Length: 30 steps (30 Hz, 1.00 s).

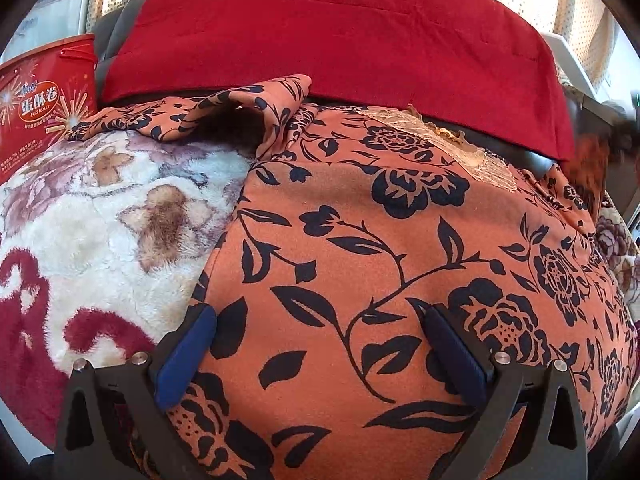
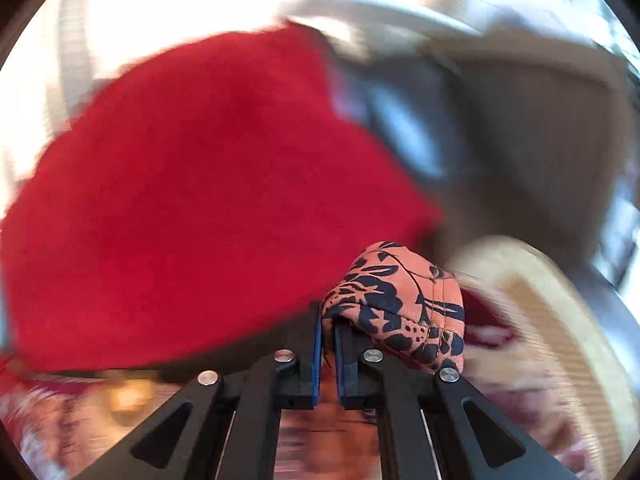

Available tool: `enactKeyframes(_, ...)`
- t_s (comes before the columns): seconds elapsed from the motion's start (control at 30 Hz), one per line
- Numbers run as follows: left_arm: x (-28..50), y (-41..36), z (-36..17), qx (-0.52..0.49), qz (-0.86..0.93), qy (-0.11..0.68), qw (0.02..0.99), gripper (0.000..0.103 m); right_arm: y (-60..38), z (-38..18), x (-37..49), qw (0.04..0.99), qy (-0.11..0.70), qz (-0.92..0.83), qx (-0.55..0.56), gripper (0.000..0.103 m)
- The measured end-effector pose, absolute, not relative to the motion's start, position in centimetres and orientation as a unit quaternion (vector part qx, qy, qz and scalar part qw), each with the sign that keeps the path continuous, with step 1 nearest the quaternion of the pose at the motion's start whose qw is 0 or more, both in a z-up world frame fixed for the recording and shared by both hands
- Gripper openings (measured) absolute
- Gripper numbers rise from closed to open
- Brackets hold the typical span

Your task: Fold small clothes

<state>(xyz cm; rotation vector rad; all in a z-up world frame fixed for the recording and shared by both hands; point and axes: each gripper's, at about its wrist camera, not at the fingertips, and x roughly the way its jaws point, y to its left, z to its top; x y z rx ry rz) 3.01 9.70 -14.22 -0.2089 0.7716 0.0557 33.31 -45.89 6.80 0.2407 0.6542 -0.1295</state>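
Observation:
An orange garment with a dark blue flower print (image 1: 380, 248) lies spread on a fluffy blanket, one sleeve (image 1: 224, 110) folded back at the upper left. My left gripper (image 1: 316, 316) is open, its blue-padded fingers (image 1: 188, 356) resting low over the garment's near edge. In the right wrist view, my right gripper (image 2: 328, 320) is shut on a bunched piece of the same orange garment (image 2: 400, 300) and holds it up. That view is blurred by motion.
A red cushion (image 1: 340, 36) lies behind the garment and shows in the right wrist view (image 2: 192, 200). A red egg-roll tin (image 1: 44, 96) stands at the far left. The white and red floral blanket (image 1: 92, 240) covers the surface. A beige round object (image 2: 560, 312) sits at the right.

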Motion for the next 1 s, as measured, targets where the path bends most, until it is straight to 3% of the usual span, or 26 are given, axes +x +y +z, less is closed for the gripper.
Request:
enactKeyframes(0.13, 2.9, 9.9, -14.1, -0.111, 0.019, 0.379, 0.919, 0.103, -30.9, 11.3, 32.1, 0.949, 0.276, 0.089, 0.126, 0.005)
enactKeyframes(0.23, 2.9, 10.2, -13.9, -0.120, 0.012, 0.382, 0.916, 0.103, -21.7, 8.7, 31.0, 0.932, 0.289, 0.160, 0.147, 0.008)
enactKeyframes(0.27, 2.9, 10.3, -13.9, -0.123, 0.008, 0.382, 0.916, 0.103, -19.2, 7.1, 30.4, 0.928, 0.302, 0.165, 0.145, 0.018)
enactKeyframes(0.3, 2.9, 10.4, -13.8, -0.128, 0.004, 0.383, 0.915, 0.103, -16.5, 4.8, 30.4, 0.917, 0.331, 0.174, 0.135, 0.054)
enactKeyframes(0.33, 2.9, 10.6, -13.8, -0.134, -0.001, 0.384, 0.914, 0.103, -14.7, 2.2, 30.9, 0.903, 0.369, 0.180, 0.125, 0.079)
enactKeyframes(0.37, 2.9, 10.8, -13.7, -0.139, -0.005, 0.384, 0.913, 0.103, -13.6, 0.0, 30.8, 0.894, 0.391, 0.180, 0.122, 0.092)
enactKeyframes(0.47, 2.6, 11.3, -13.6, -0.154, -0.015, 0.385, 0.910, 0.103, -13.8, -3.9, 30.1, 0.885, 0.428, 0.150, 0.107, 0.091)
enactKeyframes(0.7, 2.2, 12.3, -12.0, -0.212, -0.043, 0.379, 0.900, 0.103, -23.9, -4.7, 20.9, 0.918, 0.377, 0.107, 0.062, 0.092)
enactKeyframes(0.87, 4.2, 13.2, -7.7, -0.304, -0.098, 0.352, 0.880, 0.103, -30.3, -11.4, 17.4, 0.898, 0.403, 0.100, 0.142, 0.092)
enactKeyframes(1.0, 10.8, 11.7, -6.2, -0.310, -0.131, 0.373, 0.865, 0.103, -31.6, -12.0, 17.1, 0.898, 0.381, 0.120, 0.186, 0.092)
